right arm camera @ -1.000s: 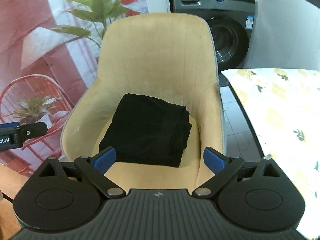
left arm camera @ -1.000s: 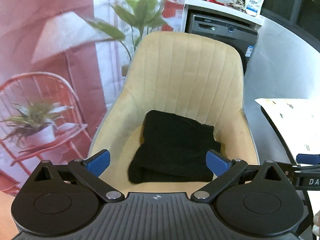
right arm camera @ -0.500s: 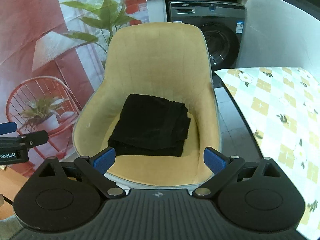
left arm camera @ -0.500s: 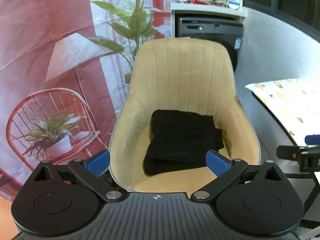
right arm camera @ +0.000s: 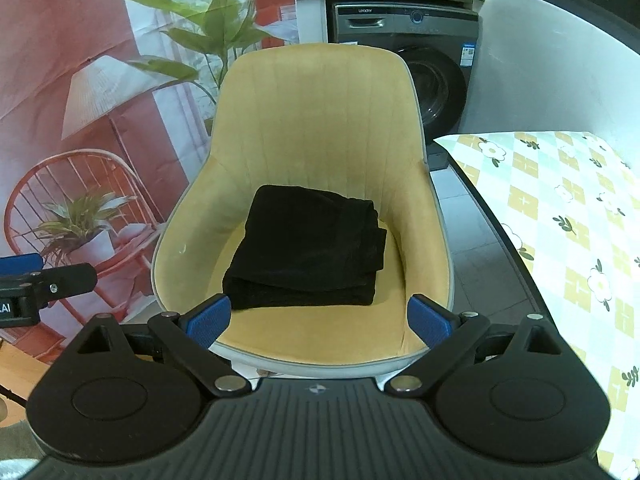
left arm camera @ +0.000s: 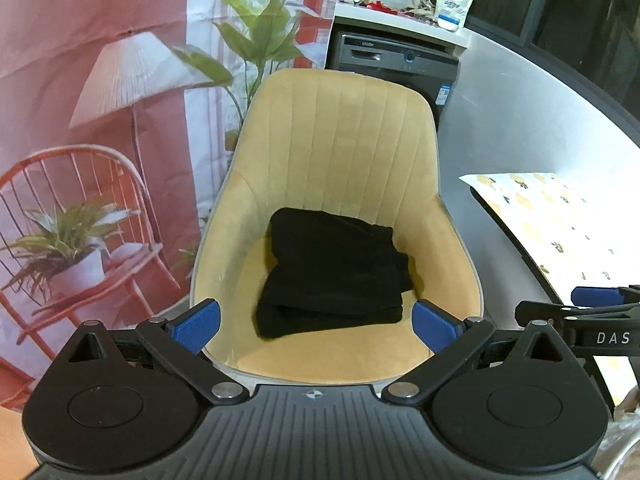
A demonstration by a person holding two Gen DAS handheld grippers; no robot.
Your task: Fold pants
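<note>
1. Home laundry corner: front-loading washing machine (right arm camera: pixel 436 80) under a white surface (left arm camera: pixel 400 24) holding a detergent pouch (left arm camera: pixel 454 2).
2. Domestic furnishings: yellow upholstered chair (right arm camera: pixel 320 120), flowered tablecloth (right arm camera: pixel 568 216).
3. Printed backdrop (left arm camera: pixel 92 80) showing lamp, plants.

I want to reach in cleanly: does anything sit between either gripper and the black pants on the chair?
Nothing visible does. The folded black pants lie alone on the yellow chair seat, and the right gripper and left gripper both face them, open, with only bare seat cushion between.
</note>
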